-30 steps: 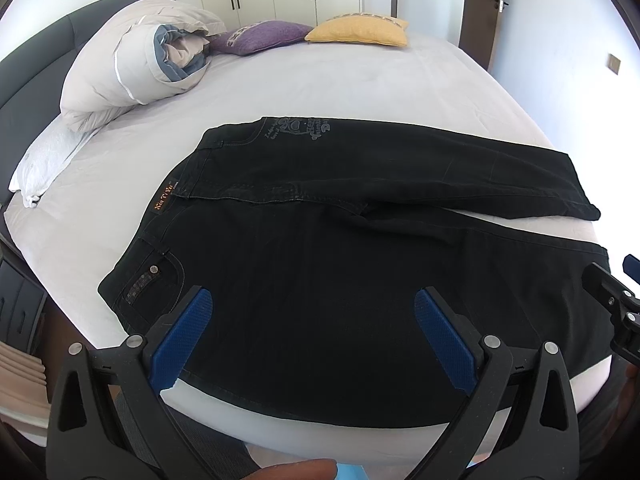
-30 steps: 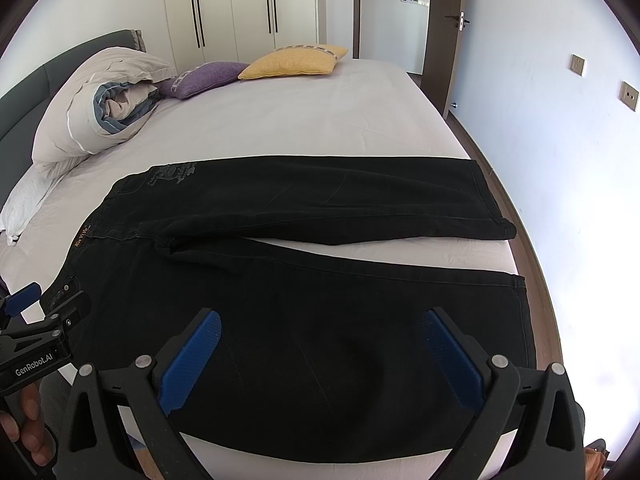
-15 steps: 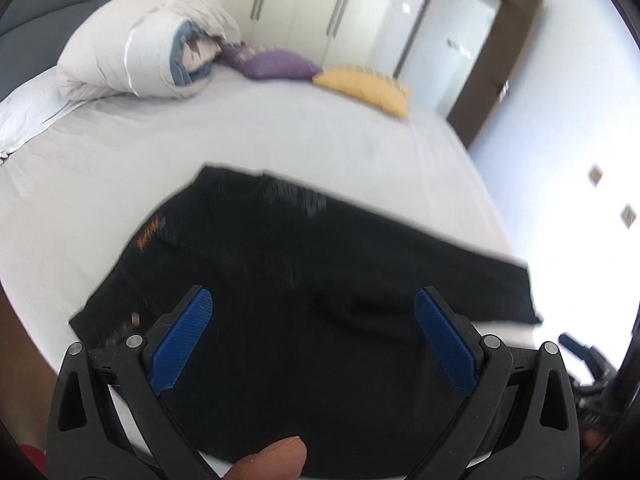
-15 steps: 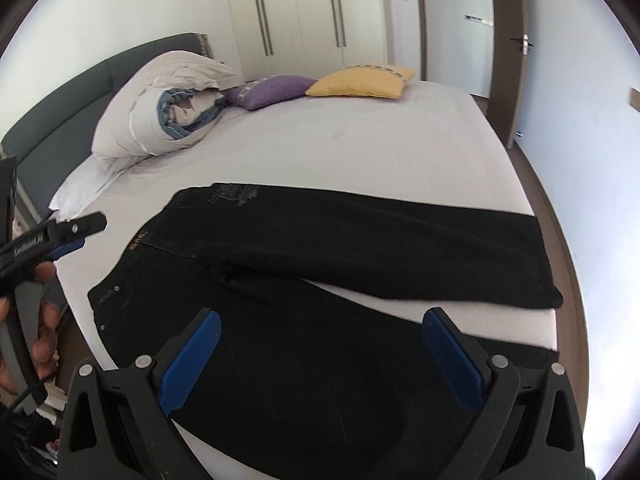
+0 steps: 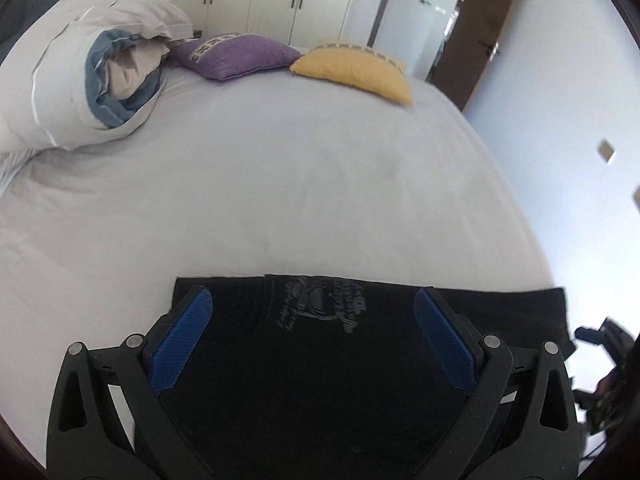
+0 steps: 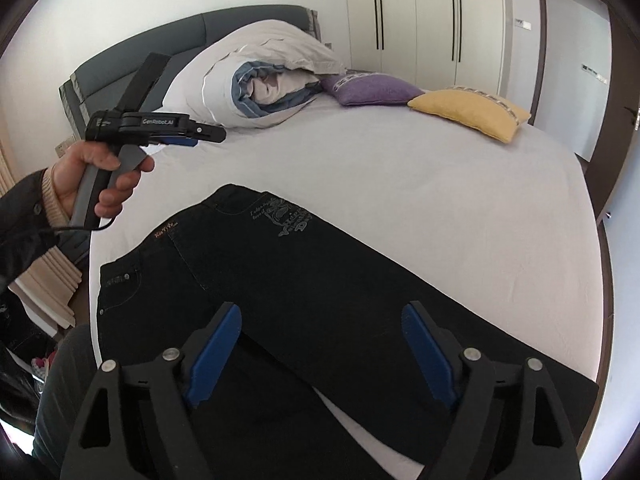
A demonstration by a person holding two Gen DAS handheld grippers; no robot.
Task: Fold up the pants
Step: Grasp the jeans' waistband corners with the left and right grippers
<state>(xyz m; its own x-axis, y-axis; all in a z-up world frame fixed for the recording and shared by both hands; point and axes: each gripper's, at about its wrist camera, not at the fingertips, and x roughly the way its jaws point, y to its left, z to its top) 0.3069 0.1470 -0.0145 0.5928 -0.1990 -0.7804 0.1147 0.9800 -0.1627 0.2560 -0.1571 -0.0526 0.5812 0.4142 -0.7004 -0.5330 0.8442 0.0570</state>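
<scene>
Two views show black pants that lie flat on a white bed. In the right wrist view, at the far left of the frame, a hand in a dark sleeve holds the left gripper by its grey handle, up in the air above the bed edge and apart from the pants. From this side angle I cannot tell how wide its jaws stand. To the right of it, in the upper middle, a rolled duvet lies in front of a grey headboard. Further right lie a purple pillow and then a yellow pillow, with white wardrobes behind them. The pants run from the waist at the middle left down to the lower right of the frame, and the printed pocket faces up. At the bottom, the right gripper hangs over the pants; its jaws are wide apart and are closing, and no cloth is pinched between the blue pads.

In the left wrist view, the duvet is in the upper left and the pillows in the upper middle. The pants fill the lower middle of the frame. The left gripper is there above them with jaws spread wide and nothing gripped. A brown door is in the upper right.
</scene>
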